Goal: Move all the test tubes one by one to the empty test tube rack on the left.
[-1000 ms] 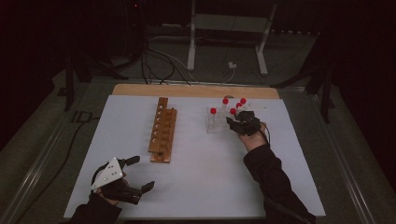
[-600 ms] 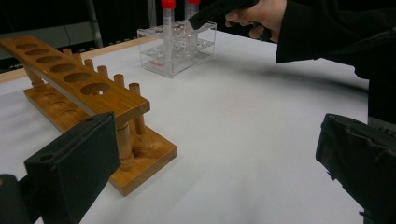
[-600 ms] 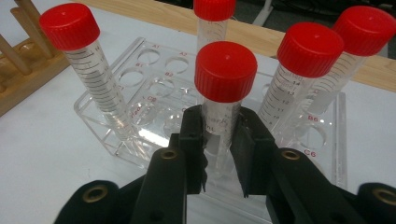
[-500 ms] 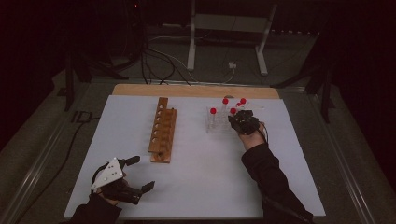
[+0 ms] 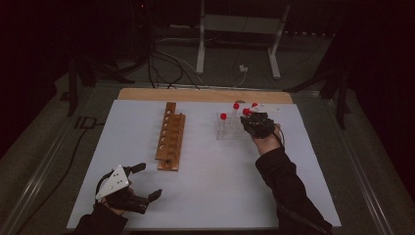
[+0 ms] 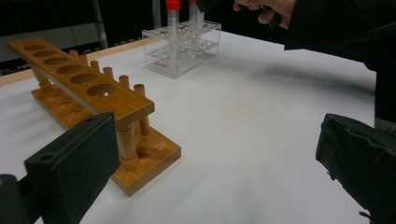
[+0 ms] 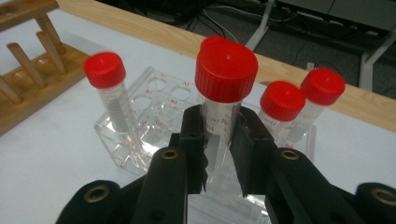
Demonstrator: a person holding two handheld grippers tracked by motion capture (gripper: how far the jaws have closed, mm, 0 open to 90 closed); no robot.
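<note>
My right gripper [image 7: 219, 126] is shut on a clear tube with a red cap [image 7: 226, 70], just below the cap. The tube stands upright over the clear plastic rack [image 7: 154, 102]. In the high view that gripper [image 5: 255, 122] sits at the rack's right side [image 5: 227, 132]. Three more red-capped tubes stand in the rack: one at the left [image 7: 105, 70] and two at the right [image 7: 281, 100]. My left gripper [image 5: 148, 181] rests open near the table's front left, with nothing between its jaws [image 6: 215, 163].
A wooden rack [image 5: 171, 137] with a row of empty holes [image 6: 84, 84] lies left of the clear one [image 6: 180, 49]. White sheet [image 5: 220, 186] covers the table. A wooden strip [image 5: 195, 94] runs along the far edge, with cables and stand legs on the floor beyond.
The right gripper has edged slightly toward the clear rack. The left hand has stayed where it was.
</note>
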